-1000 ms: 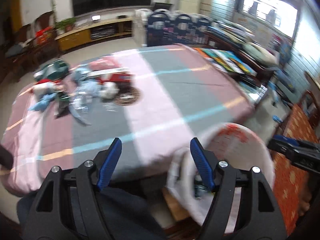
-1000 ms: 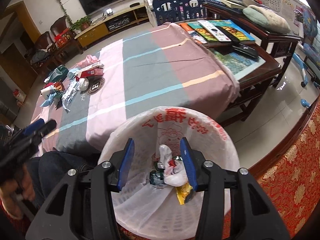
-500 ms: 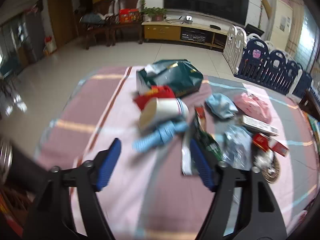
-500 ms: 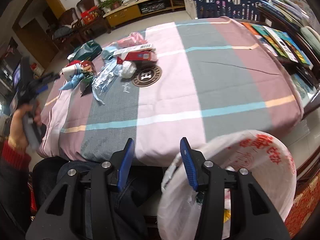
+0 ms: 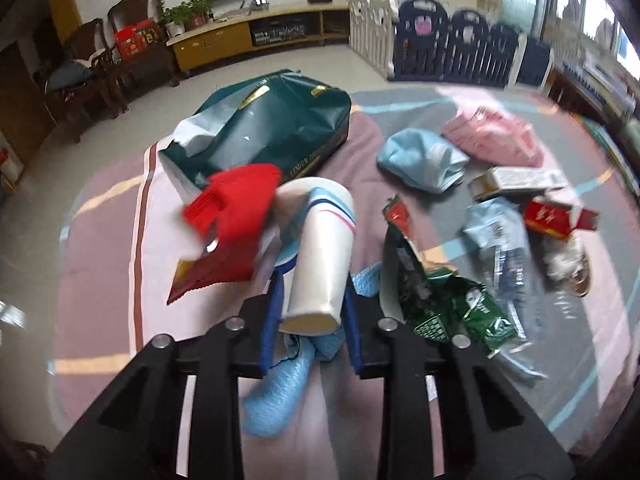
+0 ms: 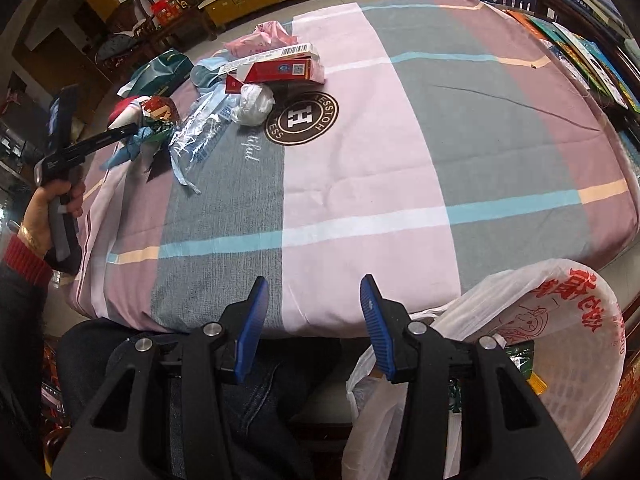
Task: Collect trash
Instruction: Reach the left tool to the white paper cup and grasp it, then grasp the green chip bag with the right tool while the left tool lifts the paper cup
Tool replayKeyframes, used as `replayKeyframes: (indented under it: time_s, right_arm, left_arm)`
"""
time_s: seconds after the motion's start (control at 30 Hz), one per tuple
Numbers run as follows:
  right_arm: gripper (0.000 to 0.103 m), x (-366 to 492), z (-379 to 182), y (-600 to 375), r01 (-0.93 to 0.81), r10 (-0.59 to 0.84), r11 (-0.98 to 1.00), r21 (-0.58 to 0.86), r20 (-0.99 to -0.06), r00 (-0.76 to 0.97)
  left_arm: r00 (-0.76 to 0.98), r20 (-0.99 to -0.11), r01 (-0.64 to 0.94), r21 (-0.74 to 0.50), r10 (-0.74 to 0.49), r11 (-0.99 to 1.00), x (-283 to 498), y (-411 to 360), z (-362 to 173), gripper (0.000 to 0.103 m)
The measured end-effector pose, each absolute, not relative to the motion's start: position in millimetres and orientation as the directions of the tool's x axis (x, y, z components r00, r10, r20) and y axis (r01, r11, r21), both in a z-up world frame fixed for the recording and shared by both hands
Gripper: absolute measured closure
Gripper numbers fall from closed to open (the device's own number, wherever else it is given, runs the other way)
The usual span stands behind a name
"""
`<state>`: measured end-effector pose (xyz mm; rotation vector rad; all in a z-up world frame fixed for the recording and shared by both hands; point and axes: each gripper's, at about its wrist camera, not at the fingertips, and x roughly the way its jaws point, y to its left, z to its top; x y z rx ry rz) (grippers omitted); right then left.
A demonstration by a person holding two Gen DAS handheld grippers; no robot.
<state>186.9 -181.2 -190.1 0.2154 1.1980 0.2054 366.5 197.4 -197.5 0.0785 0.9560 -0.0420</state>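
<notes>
Left wrist view: left hand-held gripper point(image 5: 310, 308) is pinching the paper cup point(image 5: 320, 256); next it goes to the trash bag point(image 6: 560, 320), while the right hand-held gripper point(image 6: 312, 312) sits wide and empty.

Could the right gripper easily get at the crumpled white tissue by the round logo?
Probably yes. The right gripper is open and holds nothing, and only bare striped tablecloth lies between it and the crumpled white tissue, though it is a long stretch across.

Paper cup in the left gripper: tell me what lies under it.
Under the paper cup lies crumpled blue plastic, between the left gripper fingers. Whatever the cup covers is hidden.
</notes>
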Motion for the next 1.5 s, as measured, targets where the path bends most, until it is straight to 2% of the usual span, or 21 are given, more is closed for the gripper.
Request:
replayKeyframes:
  time_s: [0.17, 0.37, 0.5, 0.6, 0.67, 0.8, 0.83, 0.93, 1.07, 1.13, 1.23, 1.27, 1.3, 1.37, 1.5]
  right_arm:
    - [0.056, 183.5, -186.6, -184.1, -0.034, 0.292, 0.953, 0.300, -0.888, 0.356]
    - [0.056, 176.2, -181.0, -171.3, -0.055, 0.324, 0.944, 0.326, -0.879, 0.350]
    - [0.056, 172.0, -171.8, -166.1, -0.075, 0.316, 0.948, 0.310, -0.877, 0.363]
    - [0.056, 175.5, -166.5, -161.5, -0.085, 0.281, 0.959, 0.269, -0.883, 0.376]
    - [0.056, 184.9, -163.5, -150.1, -0.108, 0.270, 0.963, 0.247, -0.883, 0.385]
    - [0.056, 212.2, -159.6, -101.7, -0.191, 0.289, 0.954, 0.231, -0.874, 0.391]
    - [0.056, 219.9, -158.0, -82.7, -0.226, 0.304, 0.947, 0.229, -0.868, 0.394]
    - [0.056, 240.6, -148.7, -29.2, -0.326, 0.331, 0.925, 0.195, -0.835, 0.439]
    - [0.056, 294.0, -143.1, 9.6, -0.287, 0.284, 0.946, 0.152, -0.816, 0.503]
    - [0.056, 325.3, -152.6, 31.0, -0.310, 0.284, 0.940, 0.146, -0.838, 0.466]
    - [0.056, 356.4, -187.0, 48.7, -0.270, 0.195, 0.958, 0.092, -0.902, 0.384]
    - [0.058, 360.1, -198.0, 50.2, -0.260, 0.182, 0.961, 0.090, -0.916, 0.358]
    - [0.068, 359.9, -204.8, 50.9, -0.257, 0.184, 0.962, 0.096, -0.921, 0.344]
    - [0.076, 353.9, -209.0, 50.4, -0.262, 0.208, 0.958, 0.117, -0.911, 0.357]
    - [0.078, 332.3, -189.9, 41.4, -0.284, 0.224, 0.953, 0.103, -0.872, 0.435]
  left_arm:
    - [0.631, -0.766, 0.108, -0.073, -0.125, 0.992, 318.5, 185.2, -177.9, 0.082]
    - [0.625, -0.643, 0.221, -0.399, -0.443, 0.890, 269.4, 144.7, -166.4, 0.081]
    - [0.667, -0.662, 0.175, -0.306, -0.342, 0.936, 255.4, 119.9, -155.8, 0.080]
    - [0.720, -0.629, 0.074, -0.351, -0.293, 0.934, 224.1, 137.1, -151.4, 0.079]
    - [0.754, -0.621, -0.004, -0.332, -0.215, 0.943, 202.6, 152.9, -150.1, 0.079]
    - [0.755, -0.656, -0.189, -0.192, 0.017, 0.963, 186.9, 180.0, -147.9, 0.079]
    - [0.756, -0.654, -0.237, -0.222, 0.035, 0.946, 186.2, 191.0, -148.9, 0.079]
    - [0.763, -0.647, -0.277, -0.312, 0.010, 0.909, 183.5, 212.4, -151.5, 0.079]
    - [0.764, -0.646, -0.287, -0.340, 0.000, 0.896, 185.7, 219.5, -156.2, 0.079]
    - [0.766, -0.643, -0.278, -0.330, 0.000, 0.902, 185.2, 215.1, -155.4, 0.079]
    - [0.765, -0.645, -0.270, -0.311, 0.006, 0.911, 187.0, 210.5, -158.0, 0.079]
    - [0.766, -0.642, -0.266, -0.309, 0.006, 0.913, 187.2, 210.0, -157.3, 0.079]
    - [0.769, -0.640, -0.264, -0.311, 0.004, 0.913, 187.1, 210.2, -156.7, 0.079]
    - [0.771, -0.637, -0.265, -0.318, 0.001, 0.910, 188.3, 212.4, -157.7, 0.079]
    - [0.770, -0.638, -0.258, -0.324, -0.009, 0.910, 189.6, 210.2, -158.3, 0.079]
